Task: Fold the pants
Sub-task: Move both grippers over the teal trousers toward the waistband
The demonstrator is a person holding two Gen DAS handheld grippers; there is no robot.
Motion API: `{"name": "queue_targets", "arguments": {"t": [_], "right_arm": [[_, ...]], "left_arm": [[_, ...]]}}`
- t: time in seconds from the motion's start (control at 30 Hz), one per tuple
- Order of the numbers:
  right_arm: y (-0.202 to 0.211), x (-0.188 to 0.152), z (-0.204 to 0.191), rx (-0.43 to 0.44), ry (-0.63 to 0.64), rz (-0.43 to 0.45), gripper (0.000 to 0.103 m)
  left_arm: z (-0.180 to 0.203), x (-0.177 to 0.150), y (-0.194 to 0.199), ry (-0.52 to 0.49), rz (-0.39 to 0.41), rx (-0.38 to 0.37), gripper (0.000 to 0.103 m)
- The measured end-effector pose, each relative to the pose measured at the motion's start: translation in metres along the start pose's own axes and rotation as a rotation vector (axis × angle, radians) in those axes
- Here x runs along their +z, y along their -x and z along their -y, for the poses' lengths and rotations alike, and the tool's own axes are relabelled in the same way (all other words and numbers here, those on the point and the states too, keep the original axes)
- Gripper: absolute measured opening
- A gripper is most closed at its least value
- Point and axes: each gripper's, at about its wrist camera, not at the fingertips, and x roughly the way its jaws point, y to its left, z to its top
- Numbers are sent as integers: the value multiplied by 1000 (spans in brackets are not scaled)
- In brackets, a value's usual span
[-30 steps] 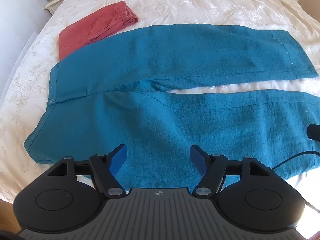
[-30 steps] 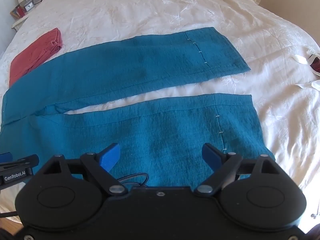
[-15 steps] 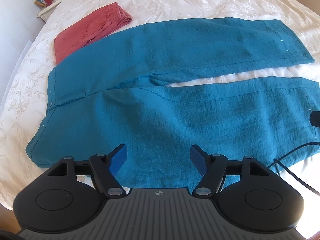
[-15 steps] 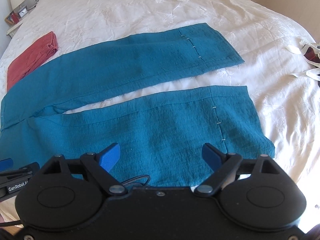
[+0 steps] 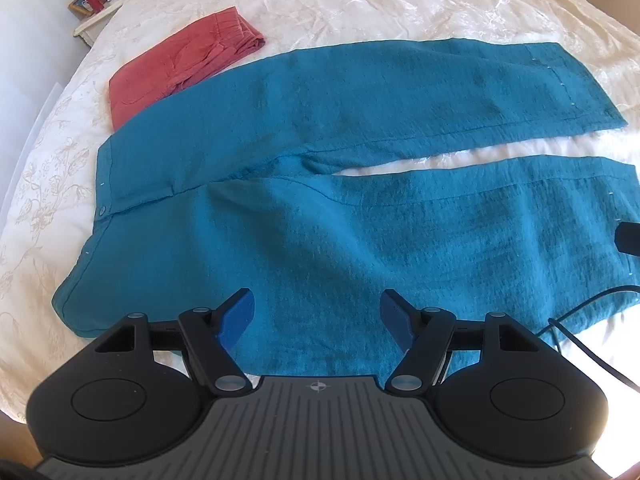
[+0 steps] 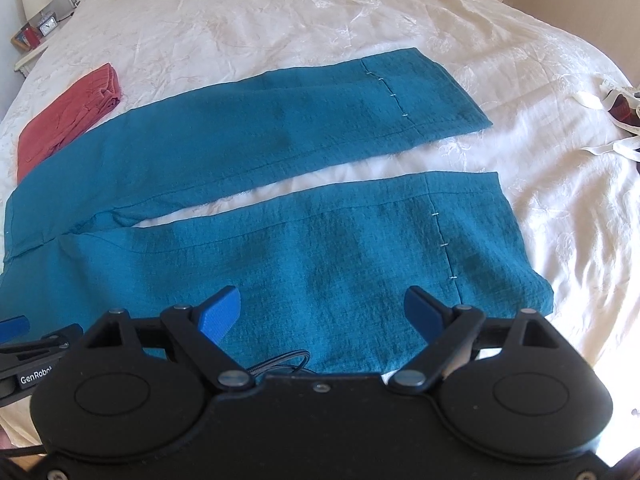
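Teal pants (image 5: 320, 168) lie flat and spread out on a white bedspread (image 5: 360, 4), waistband at the left, both legs running right with a narrow gap between them. They also show in the right wrist view (image 6: 312, 248), hems at the right. My left gripper (image 5: 316, 314) is open and empty, above the near edge of the near leg close to the seat. My right gripper (image 6: 322, 312) is open and empty, above the near leg close to its hem. Its tip shows at the right edge of the left wrist view (image 5: 628, 236).
A folded red garment (image 5: 180, 60) lies beyond the waistband, also in the right wrist view (image 6: 66, 118). A nightstand with a lamp and clock (image 6: 36, 20) stands at the far left. White straps and a dark item (image 6: 616, 116) lie at the right. A black cable (image 5: 580, 320) trails over the near leg.
Both grippers have drawn back and up slightly, so the pants sit a little farther away and more of the bed shows. Both stay open; the pants have not moved.
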Motion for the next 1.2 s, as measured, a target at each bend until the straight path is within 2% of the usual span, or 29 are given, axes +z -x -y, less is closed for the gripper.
{"name": "queue_targets", "arguments": {"t": [0.6,0.73,1.03,1.2], "right_arm": [[3,5,2,17,7,11,90],[2,7,7,27,6,10,93],[-9,15,16,72,8,-26,93],[-11,22,20,88,35,-10,93]], "left_arm": [[5,7,2,23,1,-10,68],[8,10,1,30,-2,-8,68],[16,15,-3,57,-26,-20,68],[19,21,0,74,17,-25,68]]}}
